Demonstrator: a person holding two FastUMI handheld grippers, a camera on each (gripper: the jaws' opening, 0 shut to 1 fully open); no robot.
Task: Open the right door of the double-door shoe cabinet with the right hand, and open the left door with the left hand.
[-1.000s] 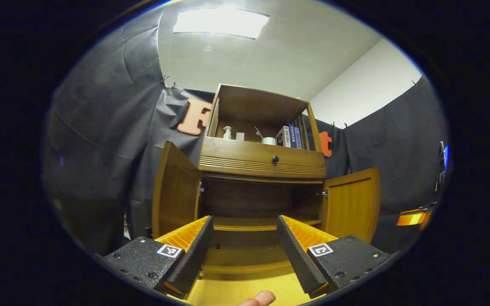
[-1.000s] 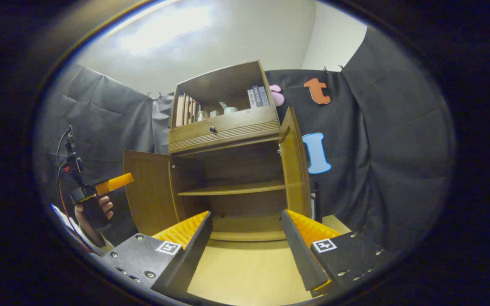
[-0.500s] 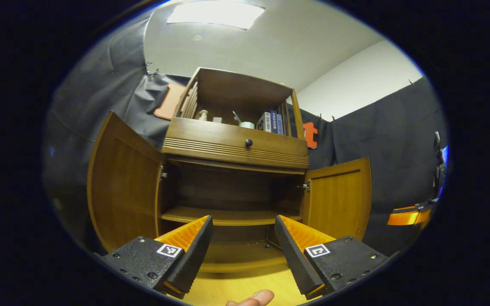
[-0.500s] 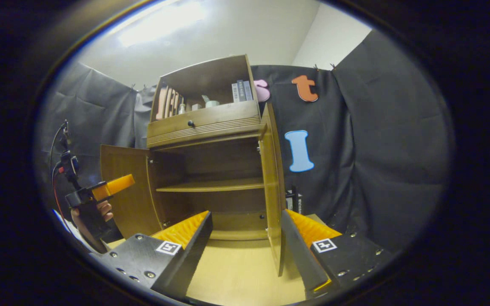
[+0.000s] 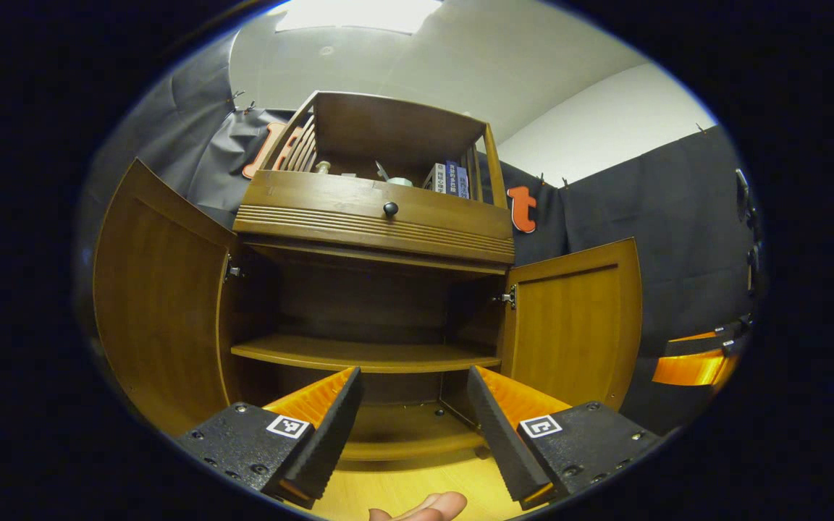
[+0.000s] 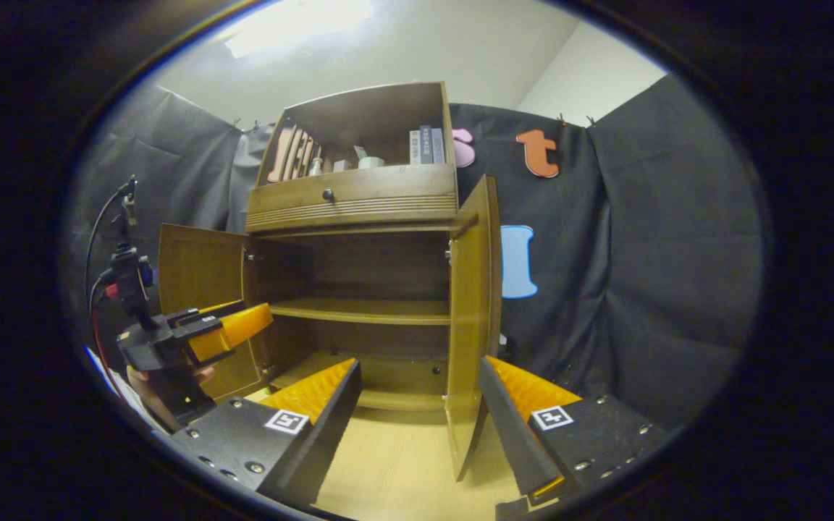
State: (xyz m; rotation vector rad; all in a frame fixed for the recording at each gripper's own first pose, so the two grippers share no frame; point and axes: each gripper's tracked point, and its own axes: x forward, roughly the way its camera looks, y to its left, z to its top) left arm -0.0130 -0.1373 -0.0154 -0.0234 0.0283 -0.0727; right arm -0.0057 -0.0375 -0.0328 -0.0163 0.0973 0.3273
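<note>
The shoe cabinet [image 5: 377, 289] stands ahead of both grippers with its lower compartment exposed, so the task looks essentially complete. Its left door [image 5: 160, 304] is swung wide outward, its inner face toward the left gripper view, and the right door [image 5: 569, 318] is likewise swung out on its hinge. In the right gripper view the right door [image 6: 471, 311] stands edge-on, its long axis upright, just left of the right gripper's own right finger, its free bottom corner hanging between the fingers; whether it touches the finger I cannot tell. The right gripper [image 6: 417, 405] is released, jaws spread and gripping nothing. The left gripper [image 5: 413, 409] is also spread and empty, centred on the open compartment, well apart from either door; a fingertip [image 5: 424, 506] of the holding hand shows at the bottom. Inside, one shelf [image 5: 363, 354] crosses the compartment. My judgement is that any remaining move is a withdrawal: the right gripper should back straight away from the door edge, since a sideways sweep could knock it shut, while the left has open room over the wooden floor [image 6: 402, 470].
</note>
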